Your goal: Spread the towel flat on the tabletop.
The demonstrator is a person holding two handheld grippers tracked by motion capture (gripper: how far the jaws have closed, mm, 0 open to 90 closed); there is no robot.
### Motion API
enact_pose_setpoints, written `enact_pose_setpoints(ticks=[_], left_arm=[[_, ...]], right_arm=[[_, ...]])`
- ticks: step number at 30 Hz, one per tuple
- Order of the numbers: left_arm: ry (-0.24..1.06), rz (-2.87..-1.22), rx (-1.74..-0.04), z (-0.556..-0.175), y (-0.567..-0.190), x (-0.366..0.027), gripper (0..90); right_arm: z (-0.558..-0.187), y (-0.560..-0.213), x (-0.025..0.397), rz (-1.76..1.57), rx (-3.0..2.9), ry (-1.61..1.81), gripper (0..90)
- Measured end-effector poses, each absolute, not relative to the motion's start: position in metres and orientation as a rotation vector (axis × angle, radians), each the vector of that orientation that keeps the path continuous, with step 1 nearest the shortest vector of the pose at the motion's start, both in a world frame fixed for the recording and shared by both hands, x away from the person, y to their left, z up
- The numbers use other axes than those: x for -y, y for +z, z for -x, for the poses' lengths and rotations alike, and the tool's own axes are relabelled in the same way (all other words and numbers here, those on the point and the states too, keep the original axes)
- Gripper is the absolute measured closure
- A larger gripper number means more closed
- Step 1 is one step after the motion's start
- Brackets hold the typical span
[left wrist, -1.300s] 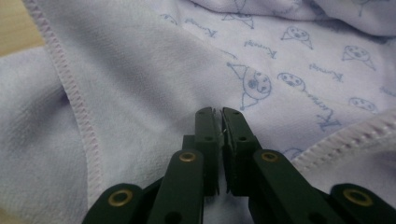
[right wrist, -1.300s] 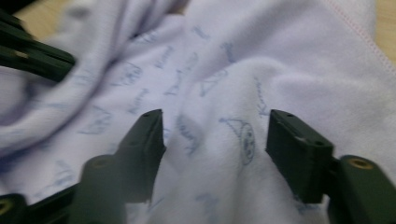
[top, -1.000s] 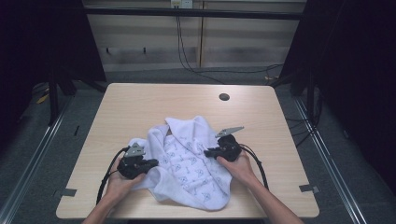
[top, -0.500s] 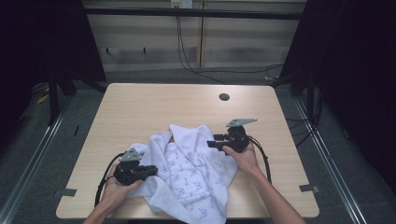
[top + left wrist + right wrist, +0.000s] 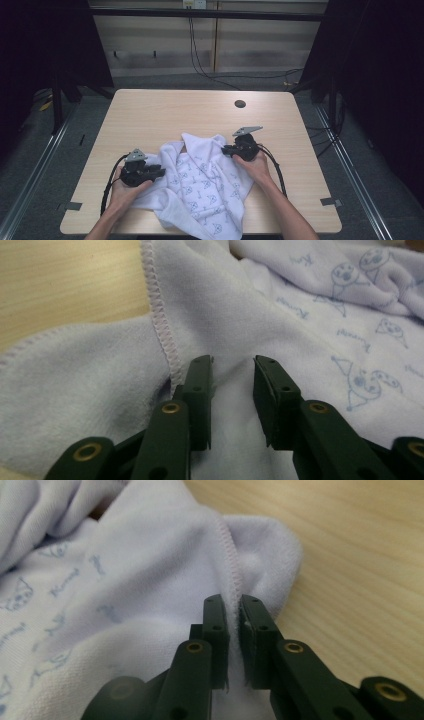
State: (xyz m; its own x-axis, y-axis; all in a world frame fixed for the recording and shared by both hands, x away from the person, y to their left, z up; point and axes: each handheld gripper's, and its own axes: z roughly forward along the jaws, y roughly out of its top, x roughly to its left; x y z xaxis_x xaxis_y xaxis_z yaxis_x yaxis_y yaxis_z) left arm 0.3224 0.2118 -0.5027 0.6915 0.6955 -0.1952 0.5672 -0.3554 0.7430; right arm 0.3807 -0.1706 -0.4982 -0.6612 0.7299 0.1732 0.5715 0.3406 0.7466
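Since the earlier frames, the left hand-held gripper [image 5: 159, 172] had drawn back toward the person's side of the pale wooden worktop [image 5: 165, 115], while the right hand-held gripper [image 5: 226, 149] had shifted farther away and outward, pulling the cloth into a longer, looser spread between them.

The thing in hand was a soft white fleecy garment printed with small blue cartoon figures [image 5: 200, 185]. It lay crumpled at the near middle of the worktop, with its lower end hanging over the near edge. In the right gripper view, the right hand-held gripper's black jaws were clamped on a stitched hem [image 5: 231, 575] at a folded corner of the garment, with the bare wood just beside it. In the left gripper view, the left hand-held gripper's jaws stood apart, resting over the cloth beside an overlocked seam [image 5: 162, 335], gripping nothing.

The fabric looked light, limp and slightly fuzzy, like brushed cotton or fleece. It would likely drape, bunch and slide on the smooth wood rather than hold any shape, and it seemed in no danger of breaking. The stitched edges looked like the firmest places to pinch, since they were thicker and less likely to slip out of narrow jaws. A small dark round hole [image 5: 240, 104] sat in the worktop's far side, well apart from the garment.
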Motion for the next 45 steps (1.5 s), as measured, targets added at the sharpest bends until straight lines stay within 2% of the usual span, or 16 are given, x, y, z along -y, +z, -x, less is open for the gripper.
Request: enact_pose_setpoints(ticks=[6, 14, 24, 26, 28, 29, 34, 41, 43, 45], left_arm=[[0.231, -2.071, -0.991, -0.319, -0.502, -0.215, 76.1], [0.188, -2.074, -1.005, -0.305, -0.5, -0.233, 76.0], [0.174, -2.099, -1.008, -0.289, -0.497, -0.235, 73.9], [0.165, -2.1, -0.998, -0.286, -0.497, -0.236, 73.7], [0.142, -2.101, -0.994, -0.283, -0.497, -0.237, 72.0], [0.133, -2.101, -0.978, -0.282, -0.497, -0.236, 71.4], [0.125, -2.04, -0.928, -0.281, -0.487, -0.235, 71.4], [0.199, -1.975, -0.975, -0.305, -0.476, -0.242, 82.0], [0.193, -1.951, -0.984, -0.312, -0.479, -0.245, 78.1], [0.178, -1.962, -0.998, -0.317, -0.485, -0.245, 70.4]], right_arm=[[-0.384, -0.468, 0.199, -1.205, -2.303, 1.291, 84.0], [-0.392, -0.421, 0.263, -1.29, -2.108, 1.191, 86.5], [-0.389, -0.411, 0.325, -1.438, -1.969, 1.037, 85.9], [-0.383, -0.413, 0.334, -1.466, -1.945, 1.011, 81.1], [-0.377, -0.415, 0.343, -1.504, -1.91, 0.981, 67.9], [-0.373, -0.416, 0.347, -1.522, -1.908, 1.006, 64.5], [-0.347, -0.423, 0.322, -1.403, -2.019, 1.15, 58.9], [-0.303, -0.439, 0.242, -1.209, -2.262, 1.214, 49.8], [-0.292, -0.443, 0.226, -1.172, -2.302, 1.252, 48.4], [-0.282, -0.45, 0.209, -1.14, -2.337, 1.28, 46.9]])
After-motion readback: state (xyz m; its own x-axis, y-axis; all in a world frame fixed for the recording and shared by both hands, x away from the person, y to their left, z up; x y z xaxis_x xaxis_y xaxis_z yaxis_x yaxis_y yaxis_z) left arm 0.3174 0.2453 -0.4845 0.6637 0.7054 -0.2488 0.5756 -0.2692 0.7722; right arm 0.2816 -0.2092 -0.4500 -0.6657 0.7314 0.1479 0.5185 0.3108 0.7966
